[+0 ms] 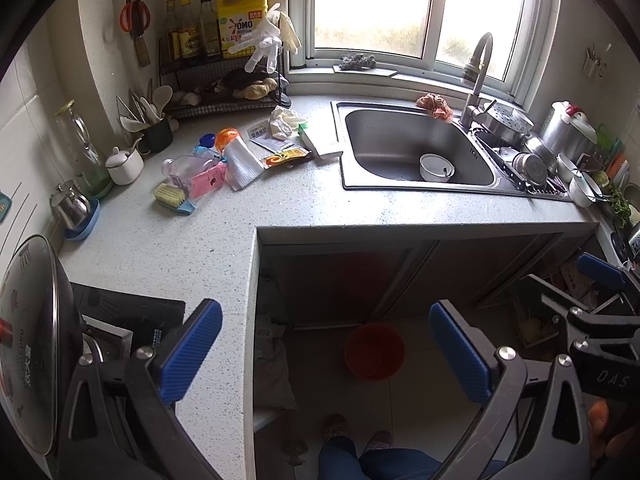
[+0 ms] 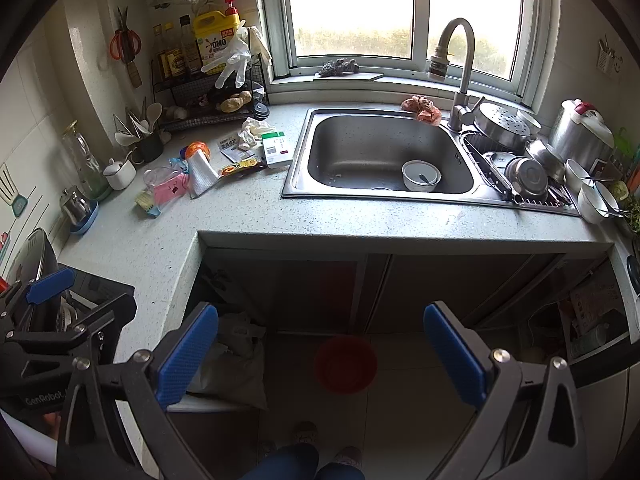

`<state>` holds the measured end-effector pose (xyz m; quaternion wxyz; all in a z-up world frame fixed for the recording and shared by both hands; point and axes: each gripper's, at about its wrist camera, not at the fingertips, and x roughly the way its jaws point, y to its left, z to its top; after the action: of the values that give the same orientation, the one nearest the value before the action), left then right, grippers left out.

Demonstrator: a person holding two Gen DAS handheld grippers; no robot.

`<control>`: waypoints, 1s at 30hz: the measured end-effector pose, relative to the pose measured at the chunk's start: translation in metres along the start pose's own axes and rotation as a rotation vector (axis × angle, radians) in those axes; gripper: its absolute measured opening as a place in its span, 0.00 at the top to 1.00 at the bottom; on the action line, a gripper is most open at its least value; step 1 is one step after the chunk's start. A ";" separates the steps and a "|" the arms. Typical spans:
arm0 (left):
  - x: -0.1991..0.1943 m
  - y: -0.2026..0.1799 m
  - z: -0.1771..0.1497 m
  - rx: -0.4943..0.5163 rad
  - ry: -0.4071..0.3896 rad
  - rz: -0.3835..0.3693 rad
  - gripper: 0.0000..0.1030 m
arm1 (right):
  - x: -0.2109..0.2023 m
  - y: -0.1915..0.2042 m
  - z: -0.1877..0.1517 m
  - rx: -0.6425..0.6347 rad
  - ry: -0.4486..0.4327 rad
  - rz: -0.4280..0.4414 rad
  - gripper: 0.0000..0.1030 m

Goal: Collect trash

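Note:
Trash lies on the grey countertop [image 1: 280, 200] left of the sink: a crumpled white paper [image 1: 285, 121] [image 2: 251, 130], a yellow-red snack wrapper [image 1: 286, 157] [image 2: 239, 167], a white wipe packet [image 1: 242, 163] [image 2: 201, 173], a pink packet [image 1: 208, 180] [image 2: 170, 189], a clear plastic bottle [image 1: 186, 167] and a white-green box [image 2: 276, 149] [image 1: 320, 142]. A red bin [image 1: 374, 351] [image 2: 345, 364] stands on the floor below. My left gripper [image 1: 326, 354] is open and empty, held over the counter's edge. My right gripper [image 2: 320, 354] is open and empty above the floor.
A steel sink [image 2: 384, 156] holds a white bowl [image 2: 421, 176]. A dish rack with pots [image 2: 524, 160] is to its right. A wire rack with bottles [image 1: 224, 60], a utensil cup [image 1: 154, 128], a scrub brush [image 1: 174, 198] and a pot lid [image 1: 28, 340] crowd the left.

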<state>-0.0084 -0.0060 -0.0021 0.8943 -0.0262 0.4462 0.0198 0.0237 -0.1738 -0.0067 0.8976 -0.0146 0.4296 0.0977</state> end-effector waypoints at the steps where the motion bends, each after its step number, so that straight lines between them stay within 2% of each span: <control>1: 0.000 0.000 0.000 0.001 0.000 -0.001 0.00 | -0.001 0.000 0.000 0.001 0.000 0.001 0.00; 30: -0.002 0.002 -0.001 0.006 0.000 -0.005 0.00 | -0.002 0.002 -0.001 -0.005 0.003 0.000 0.00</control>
<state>-0.0104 -0.0043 -0.0008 0.8946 -0.0247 0.4460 0.0164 0.0209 -0.1723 -0.0057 0.8970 -0.0172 0.4306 0.0989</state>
